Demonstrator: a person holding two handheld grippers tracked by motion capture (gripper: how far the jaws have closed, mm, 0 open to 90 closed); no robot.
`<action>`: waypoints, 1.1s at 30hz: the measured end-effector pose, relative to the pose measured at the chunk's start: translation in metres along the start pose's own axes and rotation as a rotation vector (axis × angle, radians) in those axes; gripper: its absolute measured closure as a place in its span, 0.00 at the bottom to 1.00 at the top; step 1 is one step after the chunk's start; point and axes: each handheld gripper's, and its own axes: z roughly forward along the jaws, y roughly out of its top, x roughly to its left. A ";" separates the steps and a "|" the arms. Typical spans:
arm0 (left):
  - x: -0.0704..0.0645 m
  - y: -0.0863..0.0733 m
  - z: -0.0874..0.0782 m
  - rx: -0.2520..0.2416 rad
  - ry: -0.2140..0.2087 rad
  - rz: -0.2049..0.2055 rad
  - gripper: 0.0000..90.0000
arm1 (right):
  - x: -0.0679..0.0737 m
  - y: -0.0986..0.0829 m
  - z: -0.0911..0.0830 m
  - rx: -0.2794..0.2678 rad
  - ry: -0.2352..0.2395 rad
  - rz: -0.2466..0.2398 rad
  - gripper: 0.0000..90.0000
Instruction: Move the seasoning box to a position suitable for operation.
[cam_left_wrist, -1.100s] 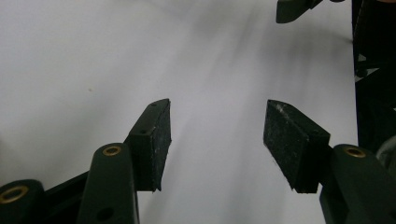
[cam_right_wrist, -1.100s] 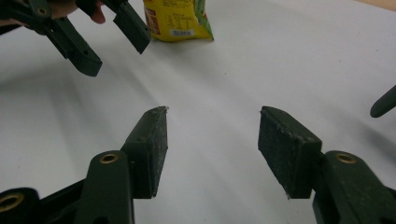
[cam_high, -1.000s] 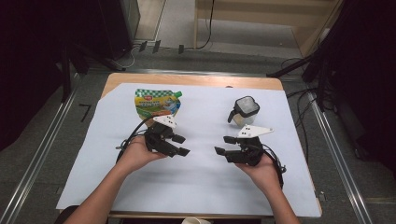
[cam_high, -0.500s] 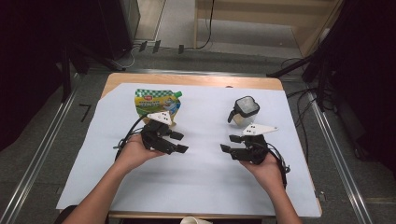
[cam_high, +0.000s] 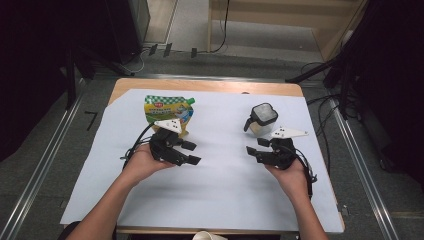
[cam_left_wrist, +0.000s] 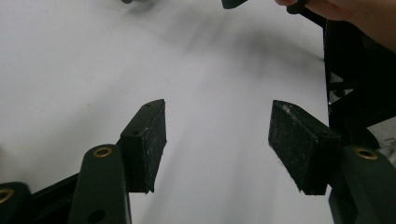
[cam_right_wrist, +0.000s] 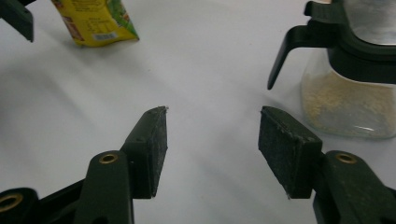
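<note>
Pouch (cam_high: 168, 107) lies flat at far left of the sheet (cam_high: 220, 190), just beyond our left gripper (cam_high: 189, 153); soft, light, likely slippery, so we'd pinch its top edge. Jar (cam_high: 262, 120) with black lid sits just beyond our right gripper (cam_high: 256, 146); glass, fragile, take the handle. Both jaws wide, empty

Two bare forearms come up from the bottom edge of the high view, one left of centre, one right. The left hand (cam_high: 142, 162) holds the left gripper (cam_high: 192, 153) at centre-left of the frame, jaws pointing right and spread wide apart with nothing between them. The right hand (cam_high: 290, 172) holds the right gripper (cam_high: 254, 146) at centre-right, jaws pointing left, likewise parted and empty. The grippers face each other, well apart.
</note>
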 end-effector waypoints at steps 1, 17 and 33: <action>0.000 0.000 -0.001 -0.004 0.004 0.002 0.42 | 0.000 0.000 0.000 0.000 0.000 0.000 0.48; -0.004 0.003 0.001 0.007 0.043 0.012 0.43 | -0.034 0.004 -0.003 -0.005 -0.123 0.060 0.48; -0.008 0.007 0.002 0.003 0.022 0.025 0.42 | -0.082 0.020 0.007 -0.016 -0.218 0.160 0.19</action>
